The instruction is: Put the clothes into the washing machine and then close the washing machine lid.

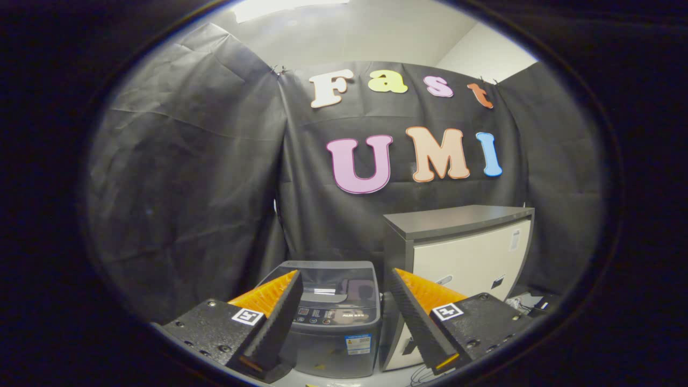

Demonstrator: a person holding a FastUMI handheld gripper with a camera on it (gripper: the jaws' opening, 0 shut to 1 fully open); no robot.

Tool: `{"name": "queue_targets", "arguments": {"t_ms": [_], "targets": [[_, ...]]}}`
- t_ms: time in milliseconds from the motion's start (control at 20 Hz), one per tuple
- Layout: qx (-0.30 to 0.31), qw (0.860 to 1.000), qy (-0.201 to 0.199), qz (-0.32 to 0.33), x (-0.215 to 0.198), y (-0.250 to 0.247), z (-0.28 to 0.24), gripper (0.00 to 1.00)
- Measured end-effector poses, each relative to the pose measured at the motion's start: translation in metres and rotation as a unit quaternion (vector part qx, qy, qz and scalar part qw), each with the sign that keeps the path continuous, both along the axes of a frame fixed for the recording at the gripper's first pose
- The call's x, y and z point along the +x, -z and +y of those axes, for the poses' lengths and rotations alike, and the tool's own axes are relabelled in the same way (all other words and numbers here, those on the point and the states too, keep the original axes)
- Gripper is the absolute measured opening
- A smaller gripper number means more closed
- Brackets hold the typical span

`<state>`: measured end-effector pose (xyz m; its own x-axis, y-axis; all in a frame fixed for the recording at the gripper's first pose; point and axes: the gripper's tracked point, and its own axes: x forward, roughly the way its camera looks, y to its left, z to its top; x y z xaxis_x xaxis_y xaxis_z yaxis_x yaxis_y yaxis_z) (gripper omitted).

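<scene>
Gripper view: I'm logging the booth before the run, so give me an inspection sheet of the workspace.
Surface: pale floor under the machines.
Job's things: washer beyond the fingers, lid down; clothes nothing seen.
Clutter: small dark items on the floor right of the cabinet.
Grippers: gripper open, holding nothing, fingers framing the washer.
Cables: thin wires on the floor in front of the cabinet.
Surroundings: cabinet with dark top standing right of the washer; black cloth wall behind.

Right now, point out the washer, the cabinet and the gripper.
washer (pixel 336 317): gripper view, on its control panel, beyond the fingers.
cabinet (pixel 462 260): gripper view, on its pale front, right of the washer.
gripper (pixel 344 277): gripper view, midway between the fingertips, open, holding nothing.
</scene>
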<state>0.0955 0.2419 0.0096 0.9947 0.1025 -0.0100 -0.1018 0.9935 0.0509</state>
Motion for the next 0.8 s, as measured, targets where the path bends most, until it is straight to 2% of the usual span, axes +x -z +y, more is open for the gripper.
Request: {"name": "queue_targets", "arguments": {"t_ms": [350,400,550,800], "targets": [[-0.053,0.999,-0.001,-0.010,-0.018,0.007,-0.018,0.98],[-0.050,0.999,-0.013,-0.008,-0.021,0.006,-0.016,0.98],[-0.027,0.999,-0.007,-0.031,-0.026,-0.010,-0.026,0.97],[-0.004,0.999,-0.016,-0.031,-0.036,-0.021,-0.036,0.97]]}}
